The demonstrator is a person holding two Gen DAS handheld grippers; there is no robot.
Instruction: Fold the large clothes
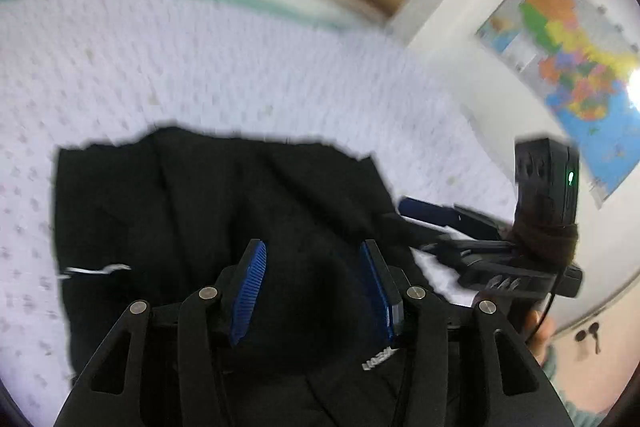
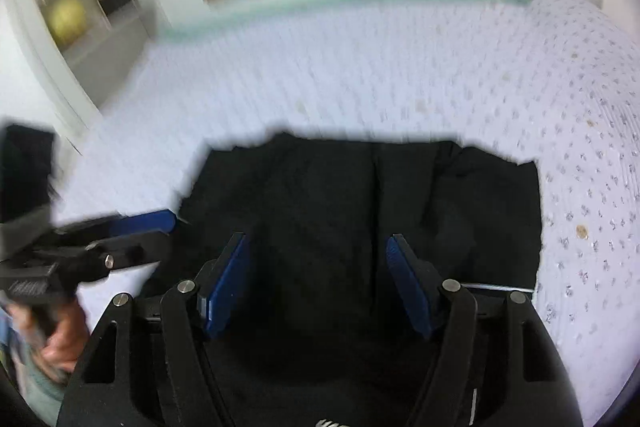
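The garment (image 1: 208,211) lies flat on the bed (image 1: 200,67), near the front edge. The left gripper (image 1: 312,279) hangs over its right part; the right gripper (image 2: 318,281) over its middle, w/ nothing btwn the jaws. A map (image 1: 568,67) hangs on the wall, right of the bed. Shelves (image 2: 88,7) stand left, behind.

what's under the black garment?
The black garment lies on a white bedsheet with small grey print, which shows on all visible sides. The sheet directly beneath, and any layers folded inside the garment, are covered and cannot be seen.
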